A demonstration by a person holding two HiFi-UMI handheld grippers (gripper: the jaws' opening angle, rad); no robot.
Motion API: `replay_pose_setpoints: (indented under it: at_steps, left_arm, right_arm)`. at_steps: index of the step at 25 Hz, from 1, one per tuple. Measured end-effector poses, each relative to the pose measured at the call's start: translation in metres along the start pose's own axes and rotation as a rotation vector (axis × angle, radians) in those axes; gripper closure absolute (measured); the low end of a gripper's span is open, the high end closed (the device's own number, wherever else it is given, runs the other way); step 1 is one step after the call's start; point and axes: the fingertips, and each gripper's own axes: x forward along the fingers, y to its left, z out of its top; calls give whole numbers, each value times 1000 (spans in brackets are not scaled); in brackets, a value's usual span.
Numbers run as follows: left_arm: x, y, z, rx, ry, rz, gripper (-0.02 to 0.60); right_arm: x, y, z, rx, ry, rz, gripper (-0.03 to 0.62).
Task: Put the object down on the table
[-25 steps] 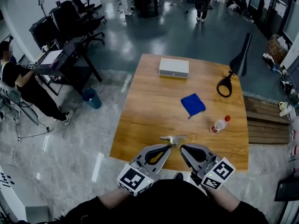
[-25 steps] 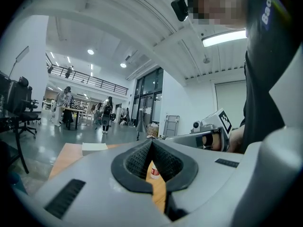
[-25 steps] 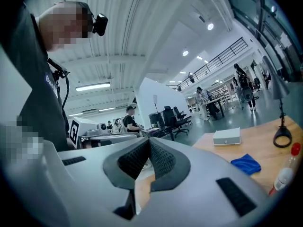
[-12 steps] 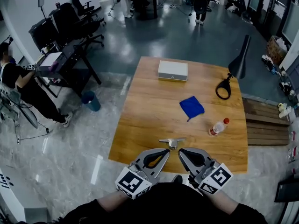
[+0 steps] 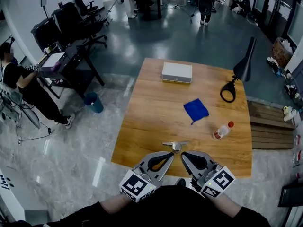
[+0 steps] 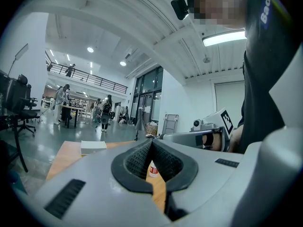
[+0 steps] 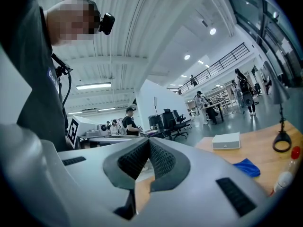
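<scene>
Grey, black-padded left gripper and right gripper, dark sleeves.

Table with box at far edge, cloth midway, bottle nearer right, metal piece at near edge.

The head camera looked steeply down over the square wooden table from its near edge. Cameras on the left gripper and right gripper sat low, close behind their jaws, facing across it; all three showed the flat white box.
</scene>
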Motion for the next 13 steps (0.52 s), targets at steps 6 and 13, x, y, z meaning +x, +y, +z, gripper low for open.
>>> replay_pose_setpoints:
  at_steps: [6,13]
  left_arm:
    - [-1,4,0,-1,4,8,581]
    - [-4,8,1,-10,1,20,581]
  right_arm:
    - [6,-1,0,2,4,7,589]
    - [11,0,-3,8,10,11,589]
